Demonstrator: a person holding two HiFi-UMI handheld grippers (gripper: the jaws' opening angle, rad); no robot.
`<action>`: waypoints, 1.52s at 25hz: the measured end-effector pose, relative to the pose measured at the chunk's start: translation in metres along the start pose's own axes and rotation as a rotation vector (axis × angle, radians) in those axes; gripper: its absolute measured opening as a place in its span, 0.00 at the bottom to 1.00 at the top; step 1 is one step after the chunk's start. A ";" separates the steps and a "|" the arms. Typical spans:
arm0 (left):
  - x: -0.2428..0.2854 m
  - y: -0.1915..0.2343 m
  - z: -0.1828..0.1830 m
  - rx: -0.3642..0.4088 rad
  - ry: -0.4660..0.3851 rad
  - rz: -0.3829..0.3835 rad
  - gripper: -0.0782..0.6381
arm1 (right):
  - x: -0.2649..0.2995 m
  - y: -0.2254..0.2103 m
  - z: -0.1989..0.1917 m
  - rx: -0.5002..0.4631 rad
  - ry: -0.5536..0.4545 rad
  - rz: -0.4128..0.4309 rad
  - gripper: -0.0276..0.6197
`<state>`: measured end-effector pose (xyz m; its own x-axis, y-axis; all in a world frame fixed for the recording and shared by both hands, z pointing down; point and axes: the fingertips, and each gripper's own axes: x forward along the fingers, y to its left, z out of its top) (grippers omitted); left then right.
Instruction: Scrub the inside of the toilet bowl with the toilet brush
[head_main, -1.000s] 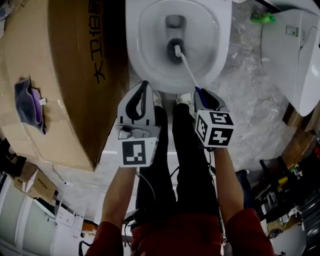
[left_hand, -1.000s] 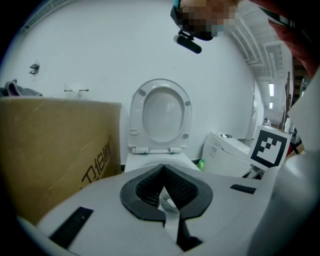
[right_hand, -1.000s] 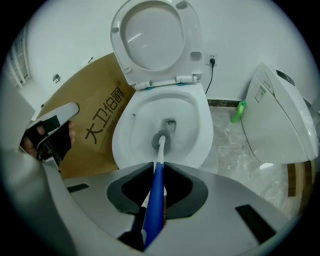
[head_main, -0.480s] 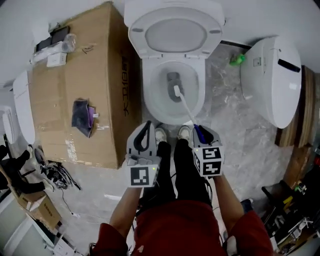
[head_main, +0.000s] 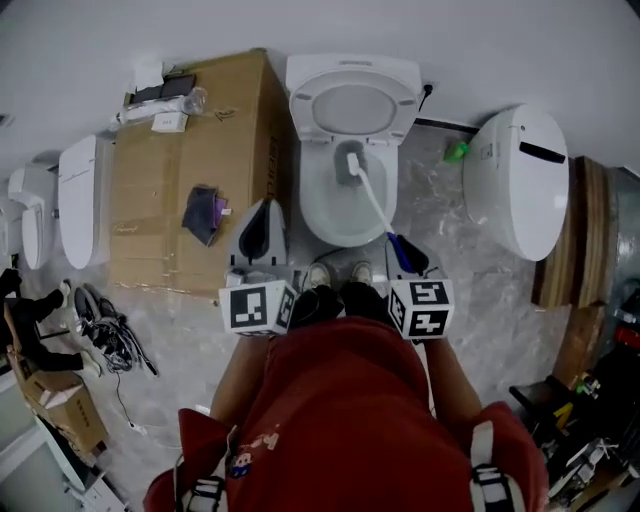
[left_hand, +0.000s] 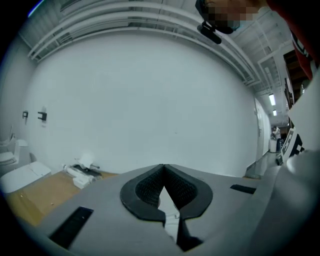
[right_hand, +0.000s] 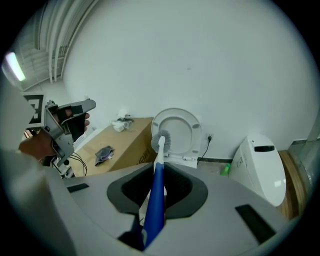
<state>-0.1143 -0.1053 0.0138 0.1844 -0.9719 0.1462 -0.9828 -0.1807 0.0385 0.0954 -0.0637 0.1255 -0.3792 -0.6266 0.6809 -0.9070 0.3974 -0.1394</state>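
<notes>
**Brush gripped, head high at the rear of the bowl**

My right gripper (head_main: 403, 256) is clenched on the blue handle of the toilet brush (right_hand: 157, 180), which runs straight out between the jaws. The white neck slants forward over the toilet bowl (head_main: 350, 238). The bristle head sits at the rear of the bowl, just below the raised lid (head_main: 353, 105). From the right gripper view the head looks lifted rather than down in the well, and I cannot tell whether it touches the porcelain.

My left gripper (left_hand: 163, 172) is closed with nothing between its pads. It hangs off to the side, over the edge of the cardboard box (head_main: 190, 190).

I cannot see how clean the bowl is. I judge the scrubbing either mid-stroke at the back wall or near its end. The lower bowl and front wall may need more passes.
</notes>
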 end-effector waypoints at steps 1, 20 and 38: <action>-0.002 0.005 0.012 0.013 -0.023 0.002 0.13 | -0.007 0.003 0.011 -0.006 -0.030 -0.002 0.14; -0.018 0.026 0.064 0.034 -0.130 0.045 0.13 | -0.065 -0.022 0.094 0.021 -0.303 -0.090 0.14; -0.027 0.020 0.059 0.034 -0.123 0.040 0.13 | -0.077 -0.028 0.095 0.010 -0.330 -0.117 0.14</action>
